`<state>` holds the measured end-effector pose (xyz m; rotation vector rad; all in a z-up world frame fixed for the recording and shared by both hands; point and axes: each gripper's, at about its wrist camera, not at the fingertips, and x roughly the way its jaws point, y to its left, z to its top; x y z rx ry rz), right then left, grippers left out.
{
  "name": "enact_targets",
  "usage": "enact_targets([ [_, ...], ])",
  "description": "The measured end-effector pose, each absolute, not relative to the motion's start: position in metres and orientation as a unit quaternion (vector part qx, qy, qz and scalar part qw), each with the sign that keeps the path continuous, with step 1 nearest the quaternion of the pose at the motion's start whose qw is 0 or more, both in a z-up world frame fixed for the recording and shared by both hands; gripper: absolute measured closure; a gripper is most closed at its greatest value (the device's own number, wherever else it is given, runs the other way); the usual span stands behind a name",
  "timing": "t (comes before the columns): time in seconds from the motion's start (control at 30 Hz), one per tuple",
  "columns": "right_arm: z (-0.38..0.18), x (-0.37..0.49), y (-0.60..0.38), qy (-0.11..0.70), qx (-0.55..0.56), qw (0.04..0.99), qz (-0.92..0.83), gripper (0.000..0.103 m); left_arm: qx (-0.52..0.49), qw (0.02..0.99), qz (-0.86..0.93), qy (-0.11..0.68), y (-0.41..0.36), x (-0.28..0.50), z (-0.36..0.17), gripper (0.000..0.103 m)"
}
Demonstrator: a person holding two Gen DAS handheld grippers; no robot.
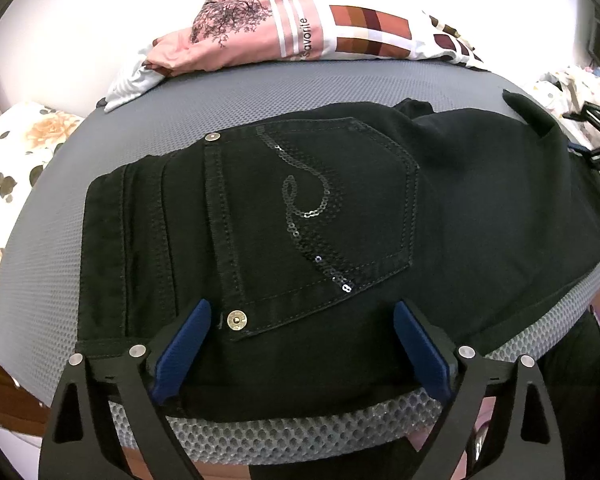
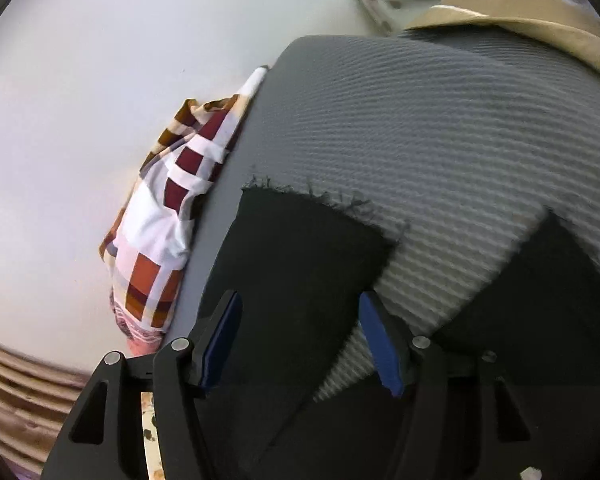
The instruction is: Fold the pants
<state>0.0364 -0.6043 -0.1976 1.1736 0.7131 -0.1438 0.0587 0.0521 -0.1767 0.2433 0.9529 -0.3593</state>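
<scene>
Two grippers bracket the black jeans [image 1: 300,208], which lie flat on the grey mesh mattress [image 1: 260,92] with their long axis running left to right — waistband and sequined back pocket [image 1: 332,208] on the left, legs trailing right. The left gripper [image 1: 300,344], jaws wide apart and holding nothing, hovers at the waist's near edge beside the brass rivet [image 1: 237,320]. The right gripper [image 2: 300,340], also spread and empty, sits over the frayed hem [image 2: 312,196] of one leg. The hem end looks the likelier to travel toward the waist, so the right gripper is better placed.
</scene>
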Motion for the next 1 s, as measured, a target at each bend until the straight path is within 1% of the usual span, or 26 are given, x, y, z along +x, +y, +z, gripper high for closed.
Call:
enact_targets([
  [0.07, -0.201, 0.043, -0.603, 0.312, 0.565, 0.763, -0.038, 0.045, 0.116, 0.866, -0.172, 0.456, 0.051, 0.059, -0.176, 0.01],
  [0.1, -0.205, 0.045, -0.599, 0.301, 0.581, 0.756, -0.017, 0.055, 0.115, 0.865, -0.172, 0.456, 0.051, 0.059, -0.177, 0.01],
  [0.13, -0.205, 0.046, -0.595, 0.302, 0.579, 0.757, -0.015, 0.075, 0.115, 0.865, -0.172, 0.457, 0.05, 0.06, -0.176, 0.01],
  [0.2, -0.215, 0.051, -0.58, 0.343, 0.55, 0.761, -0.032, 0.089, 0.116, 0.866, -0.171, 0.456, 0.049, 0.06, -0.176, 0.01],
  [0.23, -0.219, 0.05, -0.577, 0.348, 0.552, 0.757, -0.034, 0.1, 0.116, 0.865, -0.171, 0.456, 0.049, 0.06, -0.176, 0.01],
  [0.27, -0.223, 0.046, -0.573, 0.34, 0.562, 0.753, -0.032, 0.1, 0.116, 0.865, -0.172, 0.457, 0.05, 0.06, -0.176, 0.01],
  [0.37, -0.22, 0.032, -0.571, 0.305, 0.579, 0.756, -0.031, 0.093, 0.115, 0.865, -0.171, 0.457, 0.048, 0.059, -0.176, 0.01],
  [0.4, -0.219, 0.03, -0.57, 0.301, 0.577, 0.758, -0.027, 0.093, 0.114, 0.866, -0.171, 0.457, 0.048, 0.059, -0.176, 0.01],
  [0.43, -0.219, 0.03, -0.571, 0.305, 0.574, 0.759, -0.028, 0.097, 0.114, 0.866, -0.171, 0.456, 0.048, 0.059, -0.176, 0.009],
  [0.47, -0.22, 0.031, -0.571, 0.311, 0.569, 0.761, -0.032, 0.098, 0.115, 0.866, -0.171, 0.456, 0.048, 0.059, -0.176, 0.009],
  [0.57, -0.214, 0.038, -0.567, 0.329, 0.55, 0.767, -0.039, 0.097, 0.115, 0.866, -0.171, 0.456, 0.048, 0.059, -0.176, 0.009],
  [0.67, -0.202, 0.031, -0.567, 0.306, 0.568, 0.764, -0.031, 0.098, 0.117, 0.865, -0.171, 0.457, 0.047, 0.06, -0.176, 0.009],
  [0.77, -0.172, -0.004, -0.569, 0.266, 0.568, 0.778, -0.033, 0.098, 0.113, 0.863, -0.175, 0.46, 0.047, 0.063, -0.176, 0.008],
  [0.83, -0.155, -0.048, -0.572, 0.243, 0.572, 0.782, -0.047, 0.098, 0.112, 0.863, -0.177, 0.461, 0.047, 0.064, -0.176, 0.008],
  [0.9, -0.151, -0.087, -0.574, 0.237, 0.58, 0.776, -0.066, 0.098, 0.114, 0.863, -0.176, 0.46, 0.047, 0.064, -0.175, 0.008],
  [1.0, -0.164, -0.142, -0.572, 0.251, 0.595, 0.756, -0.101, 0.098, 0.112, 0.862, -0.18, 0.461, 0.048, 0.064, -0.176, 0.008],
])
